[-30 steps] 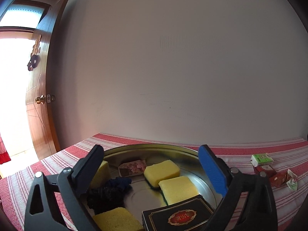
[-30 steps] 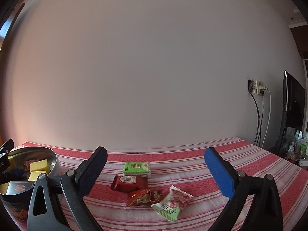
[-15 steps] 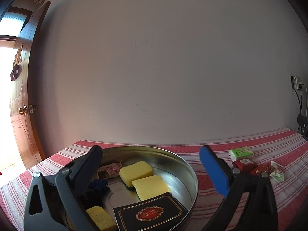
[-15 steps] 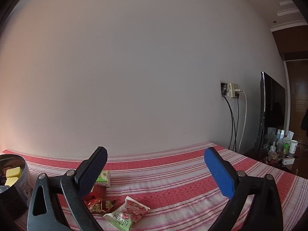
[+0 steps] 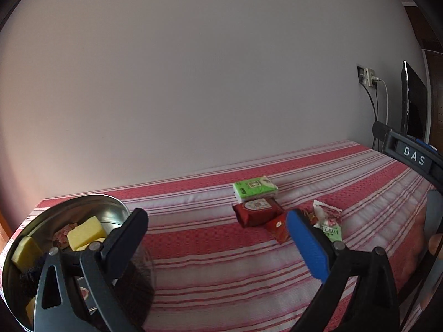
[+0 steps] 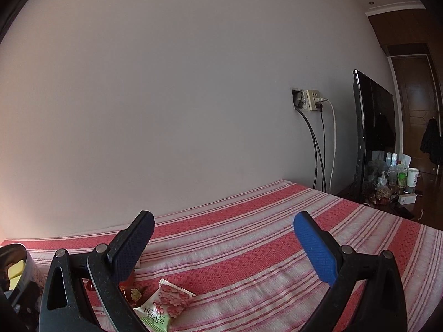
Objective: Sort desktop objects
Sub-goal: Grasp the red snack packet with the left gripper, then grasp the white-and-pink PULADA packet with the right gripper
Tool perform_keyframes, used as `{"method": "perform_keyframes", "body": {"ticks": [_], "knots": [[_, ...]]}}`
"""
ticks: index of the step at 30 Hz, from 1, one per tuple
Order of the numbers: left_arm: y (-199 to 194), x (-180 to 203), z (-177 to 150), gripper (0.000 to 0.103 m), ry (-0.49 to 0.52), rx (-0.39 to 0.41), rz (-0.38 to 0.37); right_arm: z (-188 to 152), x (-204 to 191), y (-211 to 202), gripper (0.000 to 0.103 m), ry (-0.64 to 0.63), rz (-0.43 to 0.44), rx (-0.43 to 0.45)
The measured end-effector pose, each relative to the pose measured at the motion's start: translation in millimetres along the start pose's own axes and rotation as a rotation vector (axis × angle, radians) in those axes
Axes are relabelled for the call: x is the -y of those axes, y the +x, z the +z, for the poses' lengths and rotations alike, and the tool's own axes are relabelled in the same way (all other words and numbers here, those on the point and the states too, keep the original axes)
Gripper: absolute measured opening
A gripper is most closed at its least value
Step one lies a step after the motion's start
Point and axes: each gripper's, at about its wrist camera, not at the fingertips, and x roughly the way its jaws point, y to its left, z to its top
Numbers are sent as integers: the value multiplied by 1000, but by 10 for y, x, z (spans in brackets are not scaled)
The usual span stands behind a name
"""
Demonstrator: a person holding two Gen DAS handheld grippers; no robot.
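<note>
A plain pale wall [image 5: 193,83] backs a table spread with a red-and-white striped cloth [image 5: 221,262], and on the far right a wall socket [image 6: 313,99] with hanging cables sits beside a dark flat screen [image 6: 371,127] and a clutter of small bottles and a cup on a low dark stand. At the cloth's left end stands a round metal tin [image 5: 110,210] holding yellow sponges [image 5: 85,232], some dark fabric and a reddish packet. Well apart from it, toward the middle of the cloth, lies a small cluster of packets: a green tissue pack [image 5: 254,188] nearest the wall, a dark red packet [image 5: 257,213] touching it in front, a smaller red sachet [image 5: 278,228], and a pink-and-green candy bag [image 6: 163,307] marked PULADA. The left gripper [image 5: 216,238] hovers over the cloth between tin and packets, its fingers spread wide and holding nothing; its blue finger partly hides the candy bag and sachet. The right gripper [image 6: 224,246] is likewise spread wide and empty, its dark finger covering part of the packets. Part of the right gripper's frame appears at the edge of the left view.
</note>
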Motion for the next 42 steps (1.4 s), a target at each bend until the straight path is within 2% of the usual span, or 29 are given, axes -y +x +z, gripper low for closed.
{"method": "perform_keyframes", "body": {"ticks": [5, 8, 11, 15, 17, 18, 19, 21, 22, 28, 32, 36, 42], "knots": [[261, 307, 83, 96, 9, -77, -32, 18, 98, 59, 102, 44, 6, -30], [463, 492, 108, 91, -31, -143, -85, 36, 126, 46, 102, 62, 16, -32], [658, 596, 138, 84, -63, -213, -86, 67, 186, 26, 103, 82, 9, -28], [985, 631, 109, 82, -115, -364, -80, 75, 323, 50, 103, 148, -2, -45], [1104, 572, 60, 67, -182, -425, -108, 68, 379, 97, 103, 180, 1, -71], [1145, 540, 38, 65, -217, -445, -138, 63, 397, 114, 103, 192, 3, -82], [1181, 526, 12, 57, -234, -468, -149, 55, 420, 140, 103, 202, 5, -88], [1164, 530, 0, 46, -229, -472, -141, 52, 420, 149, 102, 206, 14, -97], [1146, 541, -8, 45, -221, -473, -145, 50, 408, 154, 102, 202, 16, -100], [1000, 385, -47, 44, -290, -431, -265, 18, 351, 204, 102, 173, 22, -133], [633, 265, 35, 44, -214, -289, -209, -20, 344, 290, 102, 173, 41, -185], [275, 17, 161, 44, -233, -163, -185, -96, 251, 405, 102, 157, 117, -274], [-29, -233, 239, 44, -156, 1, -77, -349, -55, 661, 102, 76, 256, -485]]}}
